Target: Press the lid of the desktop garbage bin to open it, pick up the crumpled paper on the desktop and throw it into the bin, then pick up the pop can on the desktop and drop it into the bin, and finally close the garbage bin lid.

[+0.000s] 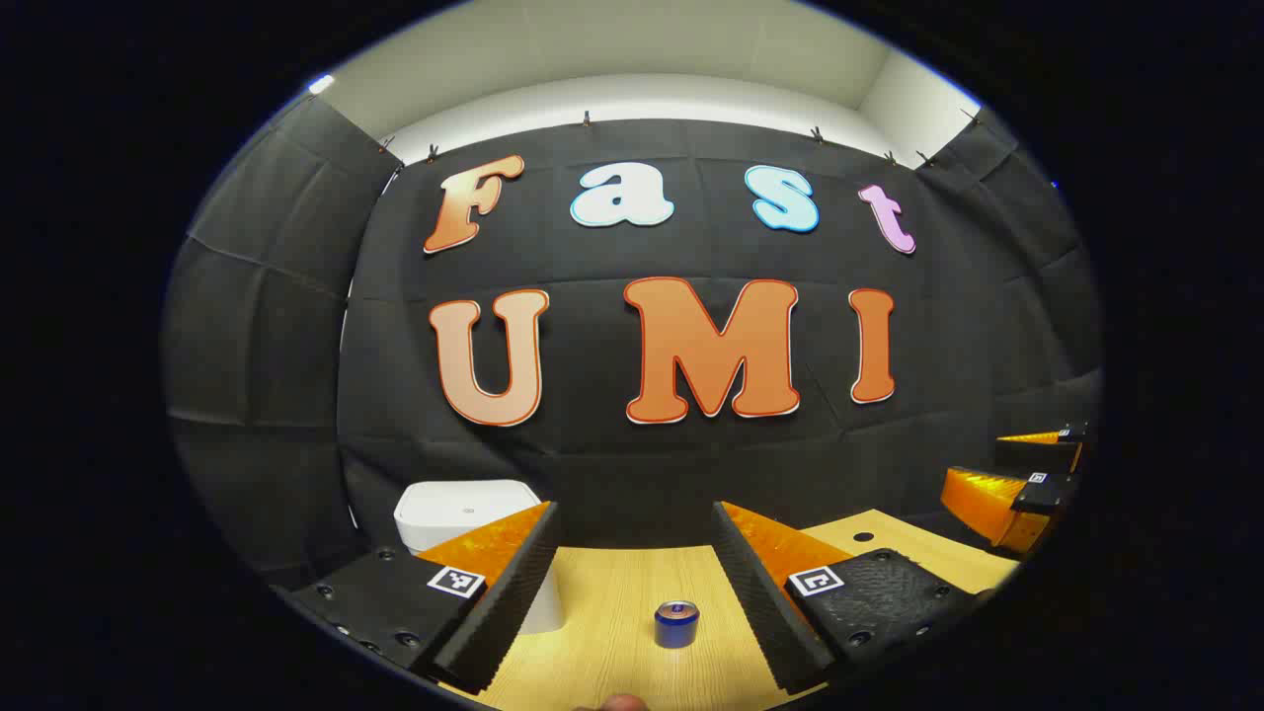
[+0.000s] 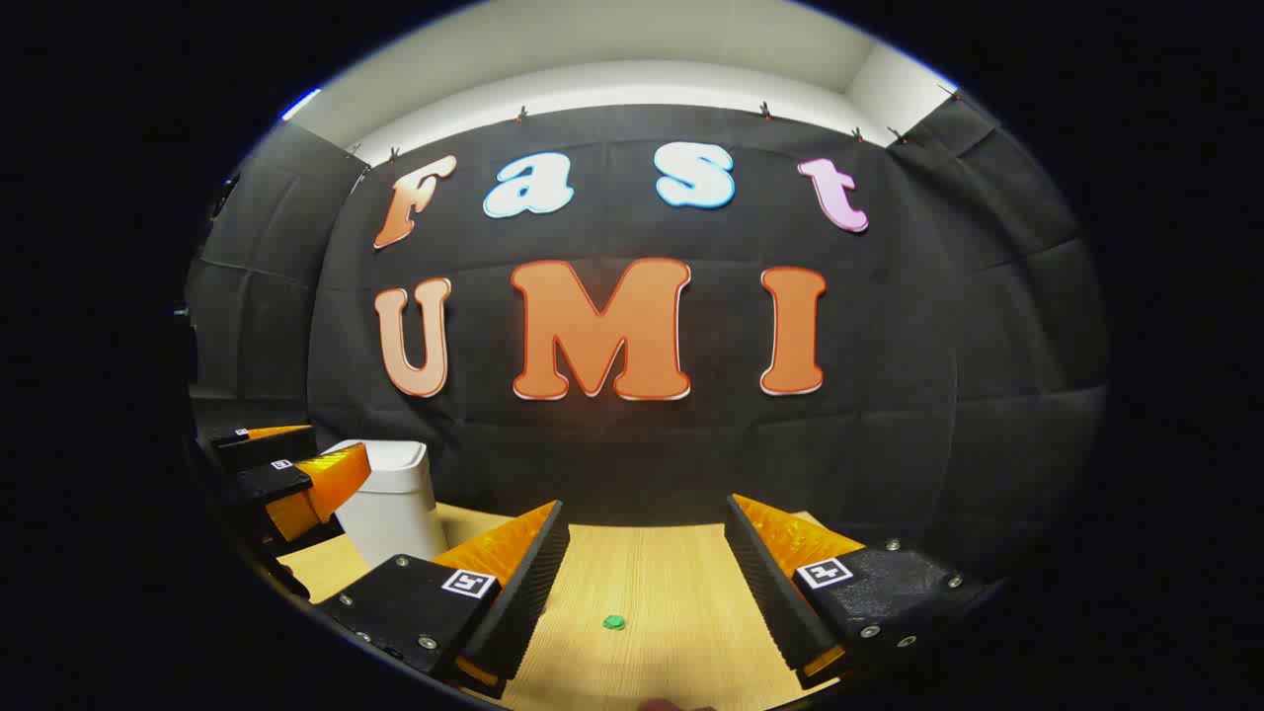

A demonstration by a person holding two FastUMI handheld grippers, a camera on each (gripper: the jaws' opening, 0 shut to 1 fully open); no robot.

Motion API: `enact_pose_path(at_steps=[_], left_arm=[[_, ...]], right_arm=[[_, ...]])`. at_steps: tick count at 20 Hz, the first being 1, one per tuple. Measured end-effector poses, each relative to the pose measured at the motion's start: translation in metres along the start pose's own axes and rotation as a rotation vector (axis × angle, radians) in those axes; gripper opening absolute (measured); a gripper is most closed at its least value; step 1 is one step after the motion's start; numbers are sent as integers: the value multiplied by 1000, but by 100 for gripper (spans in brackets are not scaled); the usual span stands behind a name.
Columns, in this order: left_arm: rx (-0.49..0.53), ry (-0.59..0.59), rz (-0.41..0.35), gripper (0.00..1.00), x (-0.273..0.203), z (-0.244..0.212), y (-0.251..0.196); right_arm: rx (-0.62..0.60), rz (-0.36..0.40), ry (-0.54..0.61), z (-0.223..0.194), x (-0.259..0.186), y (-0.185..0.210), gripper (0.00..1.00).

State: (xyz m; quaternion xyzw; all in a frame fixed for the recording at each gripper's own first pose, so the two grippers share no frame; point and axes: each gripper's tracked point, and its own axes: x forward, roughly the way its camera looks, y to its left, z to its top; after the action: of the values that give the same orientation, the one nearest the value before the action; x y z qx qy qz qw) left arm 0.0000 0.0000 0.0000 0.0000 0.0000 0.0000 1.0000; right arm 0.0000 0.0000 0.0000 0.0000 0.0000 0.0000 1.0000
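The white bin (image 1: 472, 533) stands on the wooden desk (image 1: 612, 602) near the black wall, and its lid (image 1: 468, 511) is down flat. It looks like smooth, hard plastic. The lid should give way to a gentle push on top, so pressing near the small mark in the middle of the lid seems best.

The left gripper (image 1: 637, 583) has its 2 fingers wide apart and holds nothing. In the left gripper view, the pop can (image 1: 676, 624) stands upright on the desk between those fingers, a little way in front. The can is likely light and thin, with a smooth round side that could slip or dent. Holding it around the middle, not too hard, looks safest.

The right gripper (image 2: 647, 583) also has its 2 fingers wide apart and empty. In the right gripper view, a small green thing (image 2: 614, 622) lies on the desk between the fingers. I think it may be the crumpled paper, but it is too small to be sure. Paper like that is soft and very light, so a soft pinch from both sides should do.

The left gripper view gives the can and the top of the lid. The right gripper view gives the green thing, the bin's side (image 2: 390, 509), and the other gripper beside the bin at the left edge.
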Motion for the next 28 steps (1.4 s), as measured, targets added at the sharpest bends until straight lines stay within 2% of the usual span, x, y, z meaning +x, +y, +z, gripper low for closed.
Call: enact_pose_path(at_steps=[2, 6, 7, 8, 10, 12, 19, 20, 21, 28], left_arm=[[-14, 24, -6, 96, -3, -10, -5], [-6, 15, -12, 96, -3, -5, -7], [-6, 14, -16, 99, -4, -6, -8], [-8, 18, -17, 96, -5, -7, -8], [-10, 23, -19, 99, -6, -9, -9], [-1, 19, -21, 96, -7, -8, -9], [10, 1, -17, 96, -10, -3, -7], [9, 0, -18, 99, -10, -2, -7], [6, 4, -20, 96, -10, -3, -8], [-1, 20, -30, 96, -8, -9, -9]], right_arm=[[-1, 11, -23, 2, -2, 4, 94], [-14, 10, 6, -8, -4, 3, 94], [-11, 9, 6, -8, -4, 2, 95], [-8, 6, 7, -8, -4, 2, 95], [-7, 2, 11, -9, -5, 0, 95], [-9, 4, 23, -13, -5, 2, 94], [-22, 1, 23, -11, -8, 3, 94], [-24, -3, 23, -12, -8, 2, 95], [-23, -8, 22, -12, -7, 1, 95], [-29, -10, 53, -21, -7, 5, 94]])
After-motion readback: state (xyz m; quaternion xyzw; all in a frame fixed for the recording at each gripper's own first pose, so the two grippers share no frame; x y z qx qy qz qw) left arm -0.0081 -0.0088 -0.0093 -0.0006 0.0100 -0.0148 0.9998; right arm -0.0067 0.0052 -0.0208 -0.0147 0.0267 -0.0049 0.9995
